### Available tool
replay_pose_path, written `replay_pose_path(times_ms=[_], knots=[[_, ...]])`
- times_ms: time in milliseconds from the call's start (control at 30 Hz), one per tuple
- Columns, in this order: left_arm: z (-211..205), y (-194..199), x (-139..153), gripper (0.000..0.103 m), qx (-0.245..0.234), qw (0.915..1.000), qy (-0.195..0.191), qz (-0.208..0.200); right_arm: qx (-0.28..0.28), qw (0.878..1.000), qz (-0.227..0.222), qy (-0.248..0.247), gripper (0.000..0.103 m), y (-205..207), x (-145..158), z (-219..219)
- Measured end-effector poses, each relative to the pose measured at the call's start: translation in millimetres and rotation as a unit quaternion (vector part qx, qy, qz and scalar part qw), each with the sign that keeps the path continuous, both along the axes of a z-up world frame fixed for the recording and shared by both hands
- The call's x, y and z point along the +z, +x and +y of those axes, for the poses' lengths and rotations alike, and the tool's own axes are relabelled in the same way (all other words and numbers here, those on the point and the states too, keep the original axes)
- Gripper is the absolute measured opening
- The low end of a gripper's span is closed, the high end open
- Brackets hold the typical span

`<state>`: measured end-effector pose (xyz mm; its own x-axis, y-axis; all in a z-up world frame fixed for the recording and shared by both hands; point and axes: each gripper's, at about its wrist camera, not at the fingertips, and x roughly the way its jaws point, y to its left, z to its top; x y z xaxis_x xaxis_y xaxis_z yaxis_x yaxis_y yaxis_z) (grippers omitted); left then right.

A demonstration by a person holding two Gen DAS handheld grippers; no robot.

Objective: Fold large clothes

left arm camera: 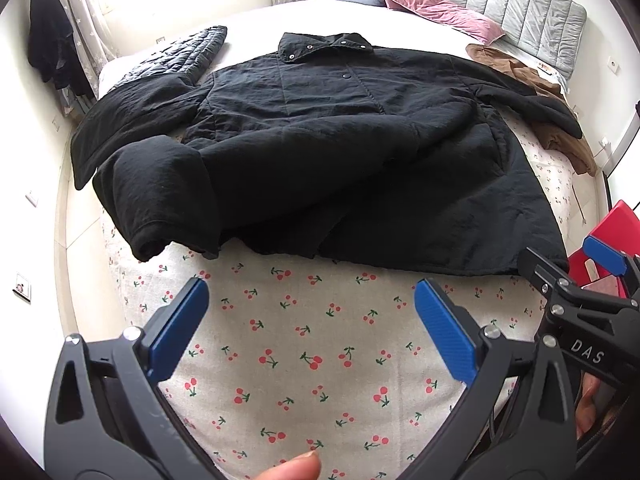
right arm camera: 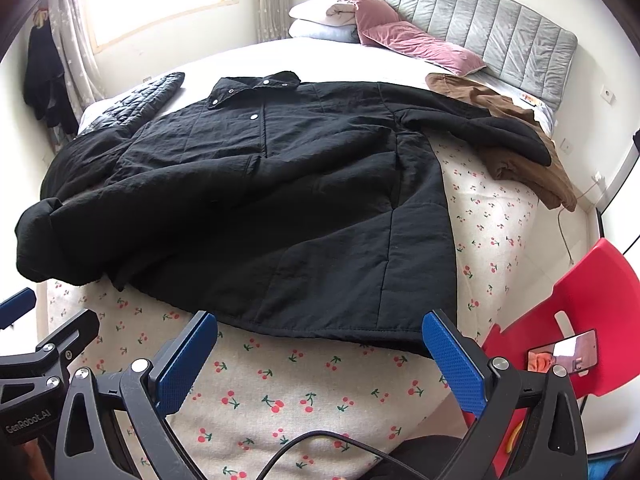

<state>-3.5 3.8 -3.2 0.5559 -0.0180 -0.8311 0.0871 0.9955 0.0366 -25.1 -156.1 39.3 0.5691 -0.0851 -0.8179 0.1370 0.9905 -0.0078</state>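
Black quilted coat [left arm camera: 320, 152] spread front-up across centre frame on the cherry-print bed [left arm camera: 300, 360]. Soft, bulky, probably heavy and floppy. Best taken at the hem corners. Left gripper [left arm camera: 312, 320] and right gripper [right arm camera: 320, 356] both spread wide, holding nothing.

Readable markings, two entries:

1. "DAS" is showing in pale capital letters on the black arm of the right gripper [left arm camera: 604, 256], seen at the right edge of the left wrist view.
2. "GenRobot.AI" is showing in pale lettering on the black body of the left gripper [right arm camera: 18, 304], at the lower left edge of the right wrist view.
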Motion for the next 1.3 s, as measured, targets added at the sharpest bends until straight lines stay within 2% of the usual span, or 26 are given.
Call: replay_pose_path(times_ms=[1300], knots=[[-1.6, -1.2, 1.8, 0.102, -0.005, 0.9999, 0.012, -0.005, 0.002, 1.0, 0.001, 0.0, 0.103, -0.3, 0.3, 0.8]])
